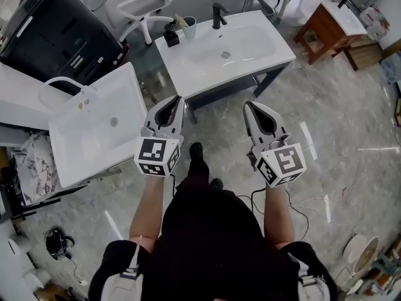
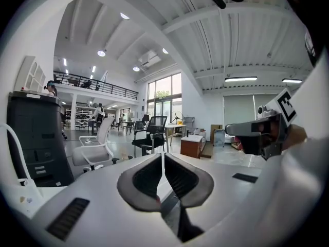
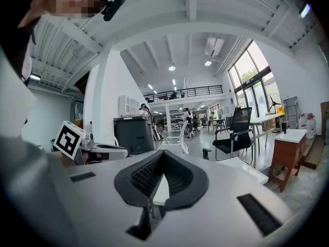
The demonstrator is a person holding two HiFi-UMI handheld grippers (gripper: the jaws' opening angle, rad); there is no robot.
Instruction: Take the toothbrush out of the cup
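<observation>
A pale cup (image 1: 189, 27) stands at the back left corner of the white washbasin table (image 1: 263, 52), and a toothbrush (image 1: 180, 20) leans out of it to the left. Both grippers are held level in front of the person, well short of the table and apart from the cup. My left gripper (image 1: 178, 99) is shut with nothing between its jaws, its tips meeting in the left gripper view (image 2: 163, 155). My right gripper (image 1: 249, 105) is also shut and empty (image 3: 163, 153). The cup does not show in either gripper view.
On the table by the cup stand a black dispenser (image 1: 171, 35) and a black faucet (image 1: 217, 15). A second white basin (image 1: 94, 127) lies at the left, with a dark cabinet (image 1: 56, 33) behind it. A white chair (image 1: 135, 5) and a wooden cabinet (image 1: 329, 27) stand further off.
</observation>
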